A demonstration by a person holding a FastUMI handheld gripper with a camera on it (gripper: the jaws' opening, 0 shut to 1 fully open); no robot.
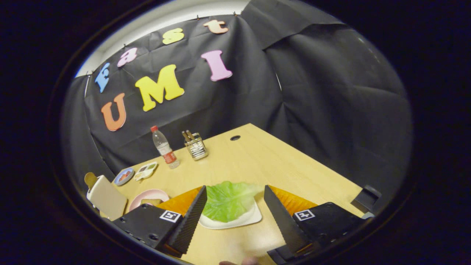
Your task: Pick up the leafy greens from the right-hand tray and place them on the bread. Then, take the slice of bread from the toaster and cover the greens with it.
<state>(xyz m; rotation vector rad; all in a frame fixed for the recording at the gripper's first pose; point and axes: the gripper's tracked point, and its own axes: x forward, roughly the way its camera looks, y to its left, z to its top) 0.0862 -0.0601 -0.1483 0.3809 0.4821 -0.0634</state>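
Note:
A pale green lettuce leaf [229, 200] lies on a white square tray [247, 219] on the wooden table. My gripper [235, 195] is open, its two fingers standing either side of the leaf and tray, not touching the leaf. To the left of the fingers a pink plate [147, 195] holds a slice of bread [151, 202], partly hidden by the left finger [195, 213]. Further left stands a white toaster [107, 198] with a brown slice of bread [90, 179] sticking out of its top.
A water bottle [164, 148] and a wire cutlery holder [196, 146] stand near the table's far edge. A small blue dish [124, 176] and a compartment tray [146, 171] lie behind the pink plate. A cable hole [235, 138] marks the far table corner.

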